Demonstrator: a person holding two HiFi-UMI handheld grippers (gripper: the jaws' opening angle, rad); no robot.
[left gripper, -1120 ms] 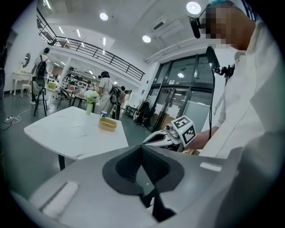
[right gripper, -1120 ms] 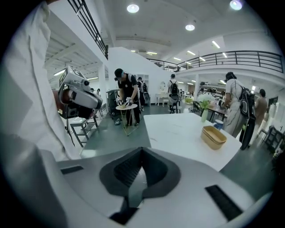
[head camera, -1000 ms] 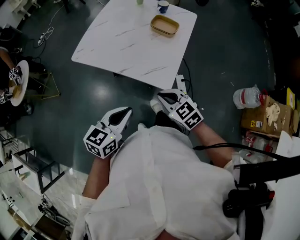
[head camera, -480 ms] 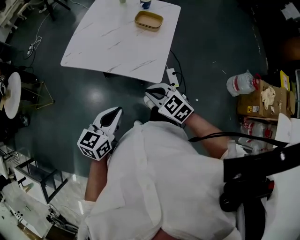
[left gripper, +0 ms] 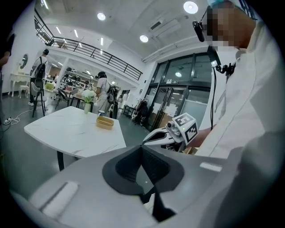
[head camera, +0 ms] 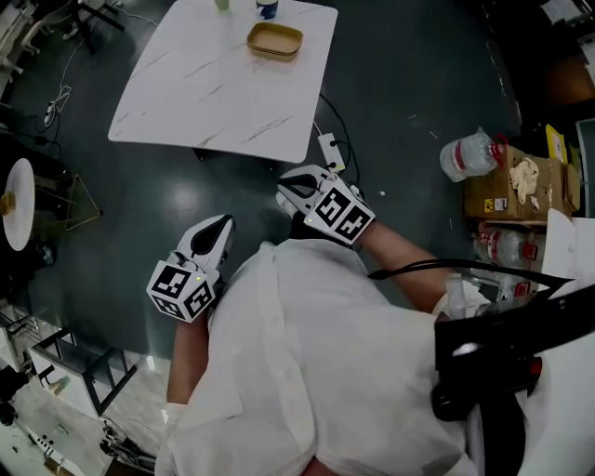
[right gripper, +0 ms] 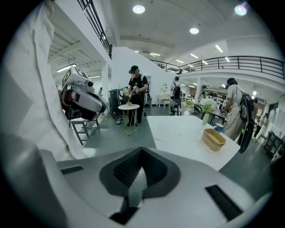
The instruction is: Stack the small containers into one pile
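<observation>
A tan pile of small containers (head camera: 274,40) sits near the far edge of the white marble table (head camera: 204,93); it also shows as the tan pile (left gripper: 104,122) and as the tan pile (right gripper: 213,139). Both grippers are held close to the person's body, well short of the table and over the dark floor. My left gripper (head camera: 216,228) points toward the table, its jaws together with nothing between them. My right gripper (head camera: 293,186) is likewise shut and empty. Each shows in the other's view: the right gripper (left gripper: 156,136), the left gripper (right gripper: 84,100).
A blue cup (head camera: 268,7) and a green vase (head camera: 221,4) stand behind the pile. A power strip (head camera: 328,149) with its cable lies on the floor at the table's near corner. A cardboard box (head camera: 521,186) and a plastic jug (head camera: 465,156) sit at right, a round side table (head camera: 17,203) at left.
The table and the pile have slid up and left in the head view, and both grippers have drifted slightly left. Both grippers have stayed shut and empty.
</observation>
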